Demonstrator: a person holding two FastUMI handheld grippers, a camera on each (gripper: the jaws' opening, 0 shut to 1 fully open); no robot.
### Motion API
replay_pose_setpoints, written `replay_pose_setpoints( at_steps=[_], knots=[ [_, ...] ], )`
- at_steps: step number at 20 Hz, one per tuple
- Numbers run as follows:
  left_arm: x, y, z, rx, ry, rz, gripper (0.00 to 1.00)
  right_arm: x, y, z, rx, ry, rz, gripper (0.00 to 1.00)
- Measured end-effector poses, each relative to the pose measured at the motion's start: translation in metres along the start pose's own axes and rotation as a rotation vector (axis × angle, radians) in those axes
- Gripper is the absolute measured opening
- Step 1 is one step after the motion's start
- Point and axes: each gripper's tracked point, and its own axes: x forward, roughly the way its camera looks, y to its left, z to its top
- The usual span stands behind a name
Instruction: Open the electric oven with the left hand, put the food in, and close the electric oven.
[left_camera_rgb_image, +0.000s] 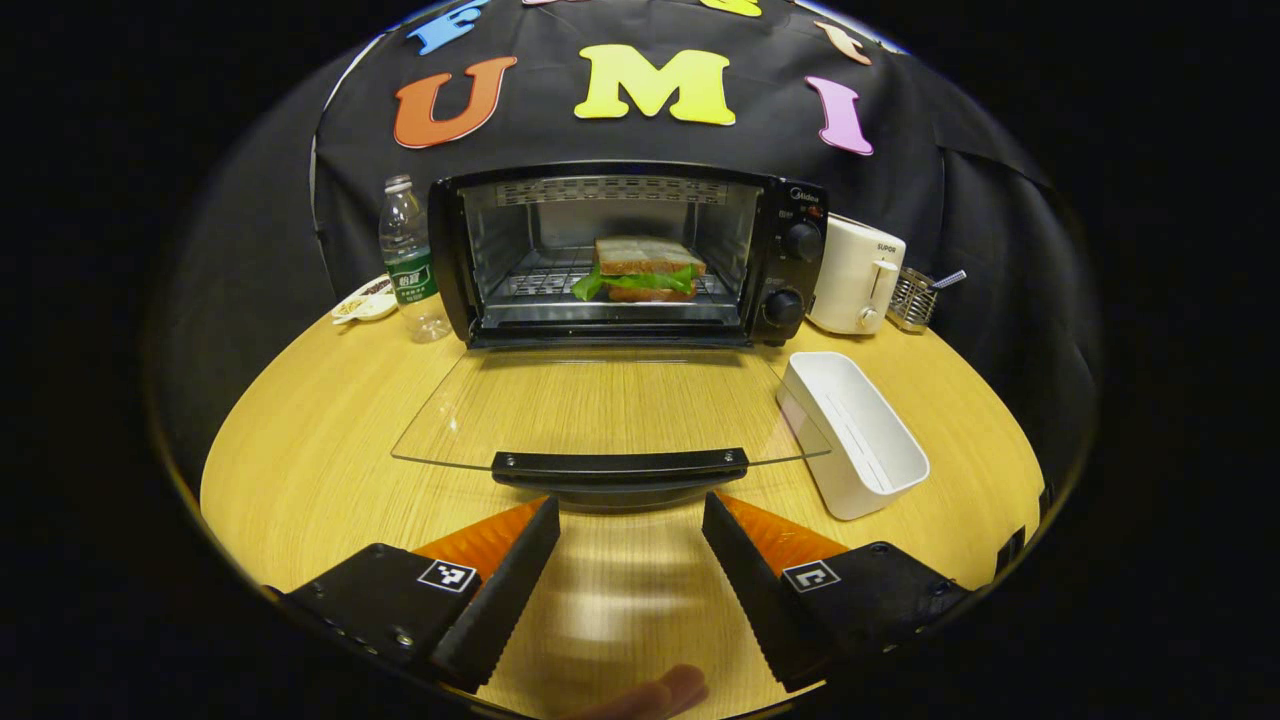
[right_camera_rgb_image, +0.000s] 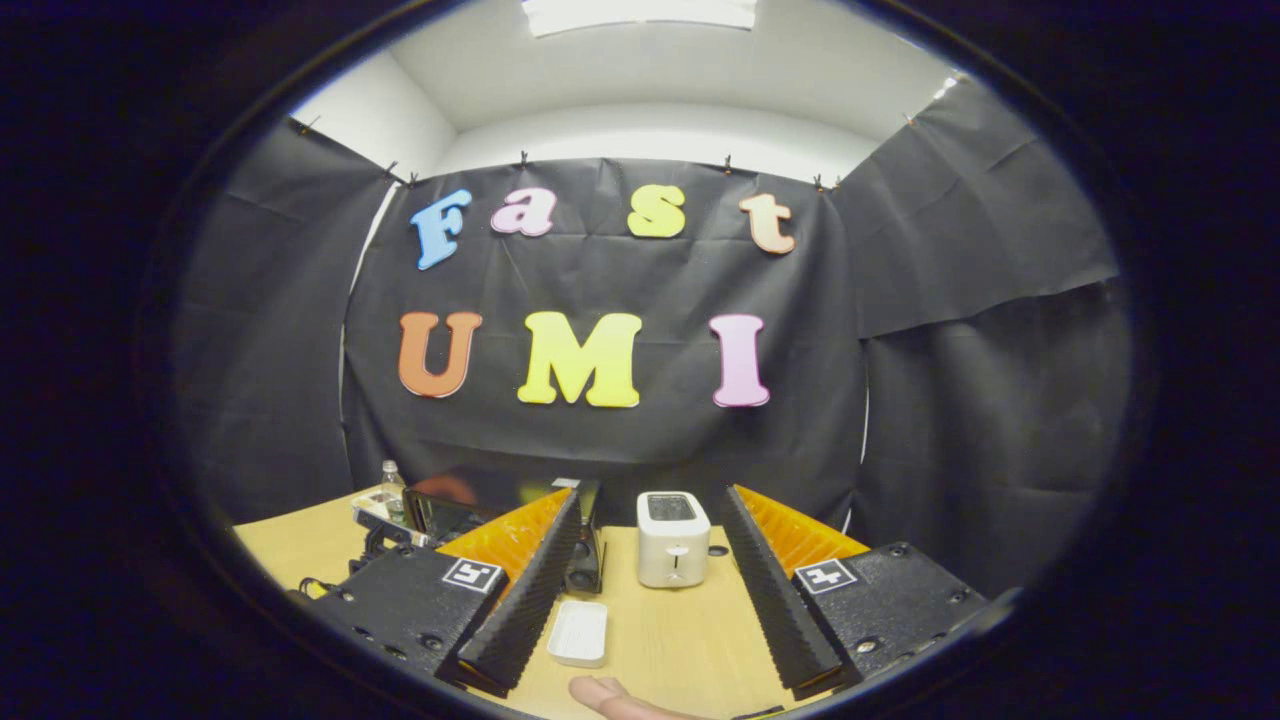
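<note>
Right gripper (right_camera_rgb_image: 648, 590) is hovering above the desk (right_camera_rgb_image: 690, 630), jaws standing apart, pointing at a white toaster (right_camera_rgb_image: 672, 538); a white tray (right_camera_rgb_image: 579, 633) is lying nearer.

table (left_camera_rgb_image: 330, 450): matt wood grain | oven door (left_camera_rgb_image: 560, 410): clear glossy glass | tray (left_camera_rgb_image: 855, 435): smooth white plastic
</note>
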Motion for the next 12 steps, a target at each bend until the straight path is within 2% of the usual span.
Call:
replay_pose_setpoints(
  at_steps=[3, 4, 5, 12],
  knots=[
    [0.008, -0.003, -0.002, 0.011, 0.014, 0.008, 0.95, 0.004, -0.004, -0.012, 0.008, 0.033, 0.004, 0.92],
    [0.011, -0.002, -0.003, 0.014, 0.022, 0.017, 1.0, 0.006, -0.006, -0.015, 0.014, 0.042, 0.007, 0.92],
    [0.013, -0.002, -0.006, 0.014, 0.036, 0.024, 0.95, 0.008, -0.008, -0.018, 0.018, 0.05, 0.007, 0.92],
    [0.012, -0.001, -0.003, 0.004, 0.044, 0.029, 0.95, 0.016, -0.016, -0.033, 0.047, 0.092, 0.001, 0.92]
  ],
)
